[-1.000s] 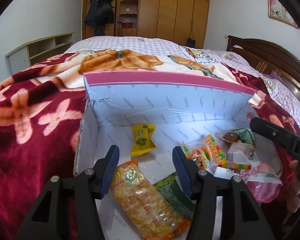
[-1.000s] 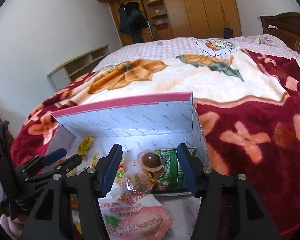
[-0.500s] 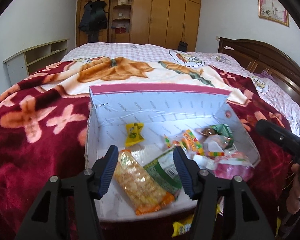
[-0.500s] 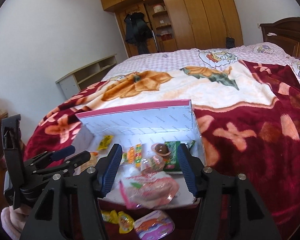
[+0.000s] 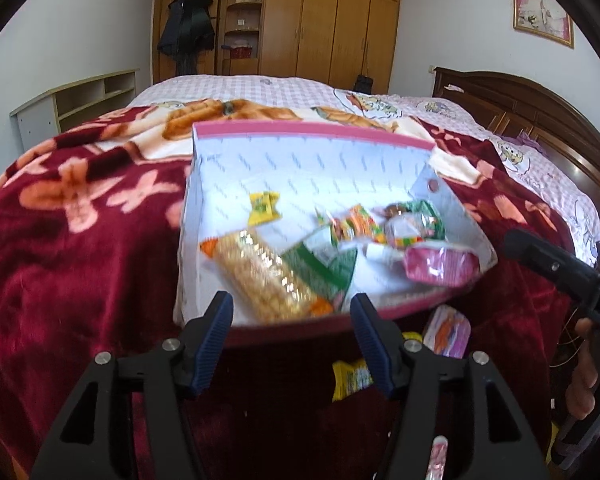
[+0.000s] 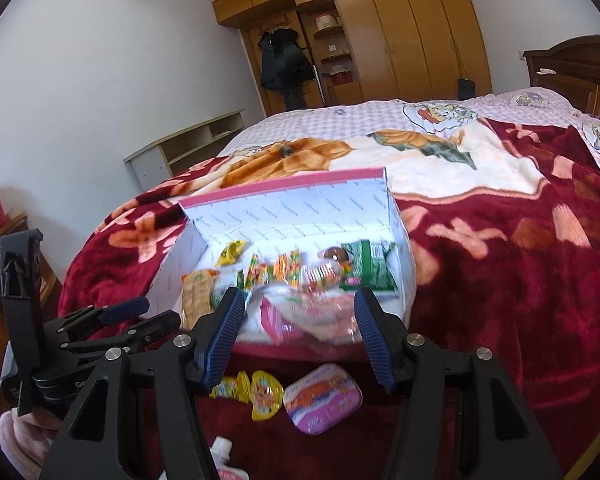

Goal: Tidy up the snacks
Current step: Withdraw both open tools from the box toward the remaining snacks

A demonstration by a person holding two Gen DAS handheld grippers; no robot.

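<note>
Both grippers (image 5: 292,336) (image 6: 298,334) have backed off the box (image 5: 300,168), fingers apart, holding nothing.

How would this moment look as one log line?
left gripper: open, empty | right gripper: open, empty | box: holds snacks

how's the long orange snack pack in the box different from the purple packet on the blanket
The long orange snack pack lies inside the white box; the purple packet lies outside it, on the red blanket in front. The orange pack is long and narrow with see-through wrapping; the purple packet is squat and rounded with an orange picture. Neither is held by a gripper.
</note>
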